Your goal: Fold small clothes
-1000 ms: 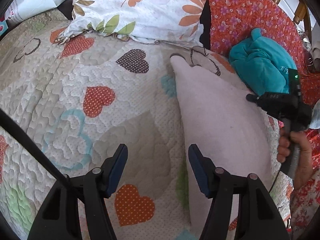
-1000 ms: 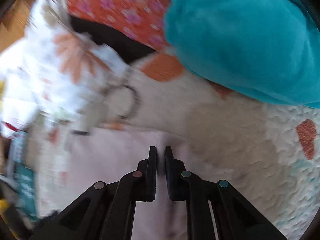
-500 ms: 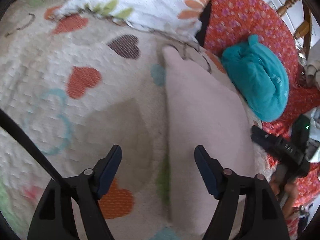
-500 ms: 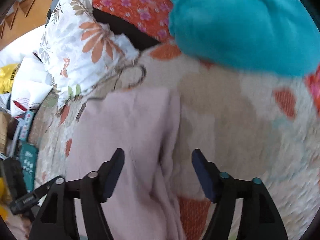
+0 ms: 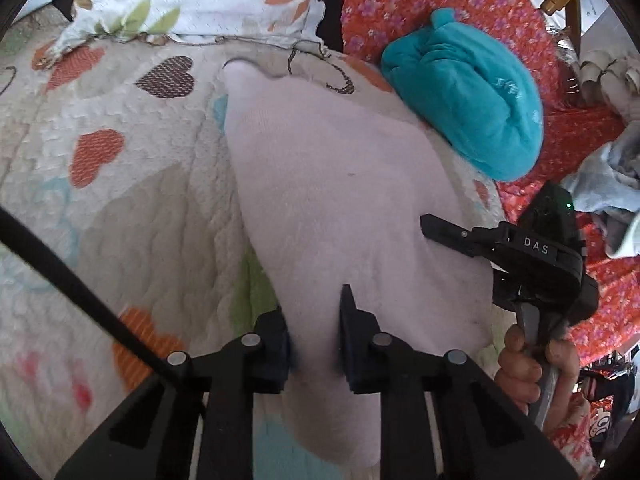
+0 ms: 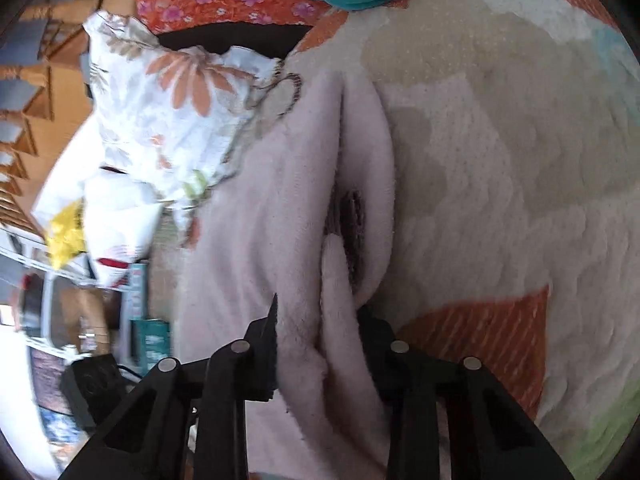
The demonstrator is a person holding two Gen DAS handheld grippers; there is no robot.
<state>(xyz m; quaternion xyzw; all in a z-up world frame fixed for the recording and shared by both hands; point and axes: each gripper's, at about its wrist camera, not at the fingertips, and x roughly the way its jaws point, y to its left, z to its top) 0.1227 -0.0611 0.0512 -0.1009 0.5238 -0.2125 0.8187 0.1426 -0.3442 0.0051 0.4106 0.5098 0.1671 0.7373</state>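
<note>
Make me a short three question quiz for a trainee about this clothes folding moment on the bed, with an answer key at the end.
1. True or false: the left gripper has its jaws closed on the pale pink garment.
2. What colour is the folded bundle lying beyond the pink garment?
3. Which edge of the garment does the right gripper pinch: A) a bunched fold at its near end, B) the far tip by the floral pillow, C) none?

Key: 1 true, both grippers' jaws have just been closing with the cloth between them; 2 teal; 3 A.
</note>
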